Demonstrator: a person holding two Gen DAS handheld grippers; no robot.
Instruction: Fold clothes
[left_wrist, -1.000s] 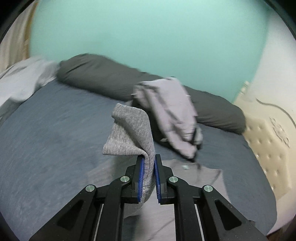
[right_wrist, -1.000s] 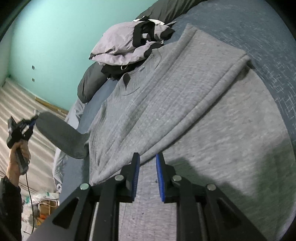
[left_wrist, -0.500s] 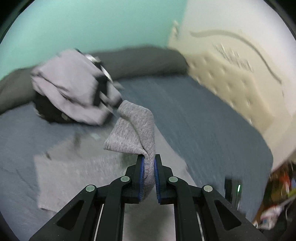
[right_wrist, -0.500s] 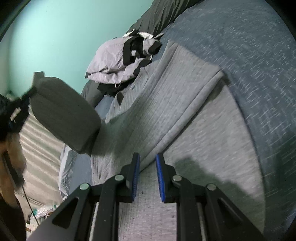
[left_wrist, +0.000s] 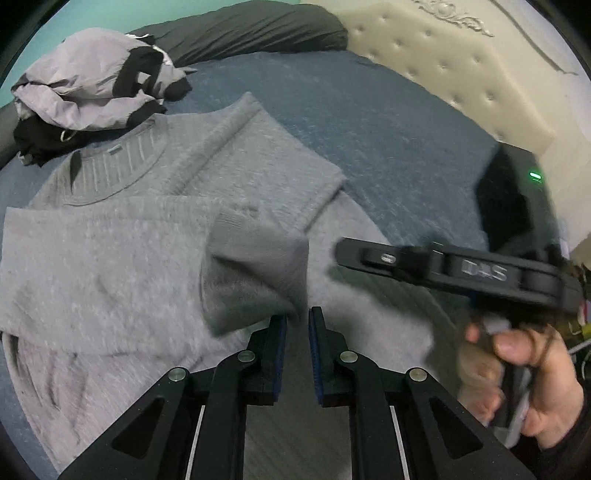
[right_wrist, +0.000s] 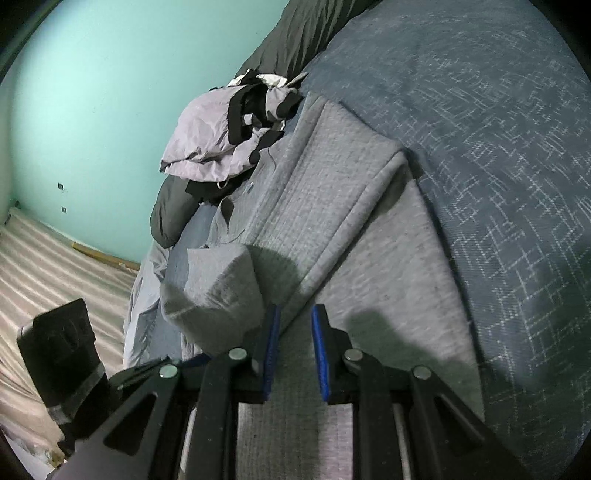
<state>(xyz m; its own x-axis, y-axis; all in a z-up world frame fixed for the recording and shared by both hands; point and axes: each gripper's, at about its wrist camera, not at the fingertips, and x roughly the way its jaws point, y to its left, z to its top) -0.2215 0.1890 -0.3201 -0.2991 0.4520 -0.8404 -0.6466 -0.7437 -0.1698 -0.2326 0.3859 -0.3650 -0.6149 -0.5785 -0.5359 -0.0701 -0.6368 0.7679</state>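
Observation:
A grey knit sweater (left_wrist: 110, 251) lies flat on the blue bed cover (left_wrist: 369, 129), its right sleeve folded across the chest. The left sleeve's cuff (left_wrist: 255, 277) droops just ahead of my left gripper (left_wrist: 297, 317). Its jaws are opening, and the gap between the pads shows only the sweater below. My right gripper (right_wrist: 293, 314) hovers low over the sweater's body (right_wrist: 388, 277), narrowly open with nothing between its fingers. The same cuff (right_wrist: 214, 291) hangs to its left. In the left wrist view the right gripper (left_wrist: 443, 266) shows at the right, held by a hand (left_wrist: 528, 369).
A crumpled pile of lilac-grey and black clothes (left_wrist: 92, 85) lies by the sweater's collar, and appears again as a clothes pile (right_wrist: 229, 133). A dark grey bolster (left_wrist: 251, 29) runs along the teal wall. A cream tufted headboard (left_wrist: 443, 74) borders the bed on the right.
My left gripper swung down and across the sweater with the sleeve cuff, then parted its jaws so the cuff slipped out. The right gripper barely moved.

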